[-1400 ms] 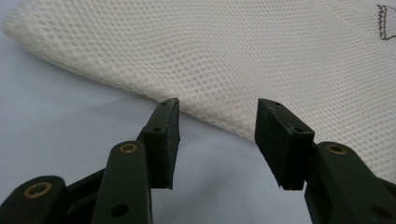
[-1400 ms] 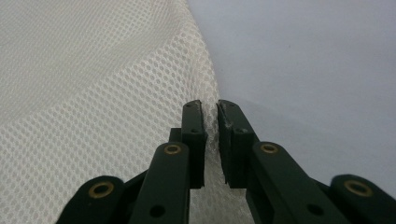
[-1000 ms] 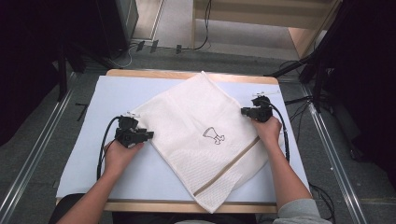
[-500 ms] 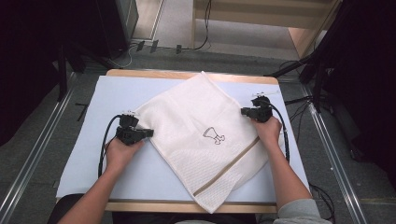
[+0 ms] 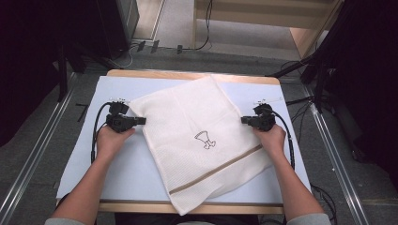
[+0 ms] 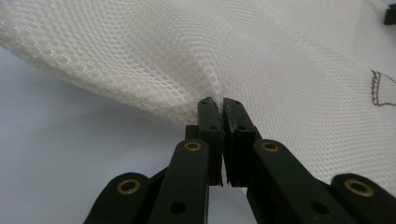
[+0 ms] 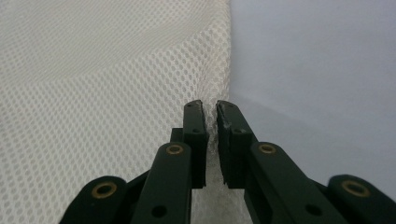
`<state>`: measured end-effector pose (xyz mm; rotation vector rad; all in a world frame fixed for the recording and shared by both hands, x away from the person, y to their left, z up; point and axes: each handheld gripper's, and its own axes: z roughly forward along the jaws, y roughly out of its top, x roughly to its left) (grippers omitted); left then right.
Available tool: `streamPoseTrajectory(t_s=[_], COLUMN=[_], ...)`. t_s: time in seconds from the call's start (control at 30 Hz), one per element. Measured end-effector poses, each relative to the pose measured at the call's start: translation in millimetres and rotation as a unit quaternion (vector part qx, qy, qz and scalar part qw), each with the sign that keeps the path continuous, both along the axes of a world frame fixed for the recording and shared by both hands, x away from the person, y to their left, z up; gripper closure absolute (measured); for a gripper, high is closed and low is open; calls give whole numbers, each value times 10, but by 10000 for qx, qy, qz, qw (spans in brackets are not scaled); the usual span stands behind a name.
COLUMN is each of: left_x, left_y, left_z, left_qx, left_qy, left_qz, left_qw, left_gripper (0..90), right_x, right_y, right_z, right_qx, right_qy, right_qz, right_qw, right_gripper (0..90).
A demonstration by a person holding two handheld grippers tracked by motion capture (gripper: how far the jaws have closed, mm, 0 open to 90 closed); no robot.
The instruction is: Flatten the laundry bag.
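Observation:
A white mesh bag [image 5: 197, 117] lies spread like a diamond on the pale blue mat [image 5: 117, 168]. It carries a small black drawing [image 5: 205, 139] and a tan stripe [image 5: 220, 168]. My left gripper [image 5: 142, 120] is shut on the bag's left corner; in the left gripper view the jaws [image 6: 218, 100] pinch a raised fold of mesh [image 6: 280, 56]. At the bag's right corner my right gripper [image 5: 244, 120] is also closed on the fabric, and the right gripper view has mesh [image 7: 93, 93] caught between its tips [image 7: 210, 103].
The mat covers a wooden table [image 5: 187, 75], and the bag's near corner [image 5: 187, 208] hangs over the front edge. Metal rails [image 5: 28, 164] run along both sides of the table. Cables [image 5: 206, 28] lie on the floor behind it.
My left gripper has moved slightly away and to the left with its corner, and the right gripper has come a little nearer. The bag has turned a little between them.

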<state>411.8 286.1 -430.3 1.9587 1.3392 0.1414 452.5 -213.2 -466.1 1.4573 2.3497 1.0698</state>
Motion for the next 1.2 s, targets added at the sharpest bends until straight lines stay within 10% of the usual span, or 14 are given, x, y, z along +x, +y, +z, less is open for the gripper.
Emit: streamPoseTrajectory(t_s=[0.7, 0.9, 1.2], left_x=[433, 309, -70], left_y=[45, 89, 7], left_z=[-74, -33, 14], left_qx=[-136, -205, 18], left_qy=[147, 123, 153], left_qz=[13, 146, -21], left_qw=[9998, 9996, 9999], left_gripper=[783, 499, 460], right_x=[-788, -865, -1001], right_y=[88, 41, -21], right_z=[-32, 36, 59], right_qx=[-68, -71, 60], right_qy=[-20, -270, -372], right_qz=[531, 484, 508], right_qw=[9986, 9984, 9980], right_gripper=[754, 623, 551])
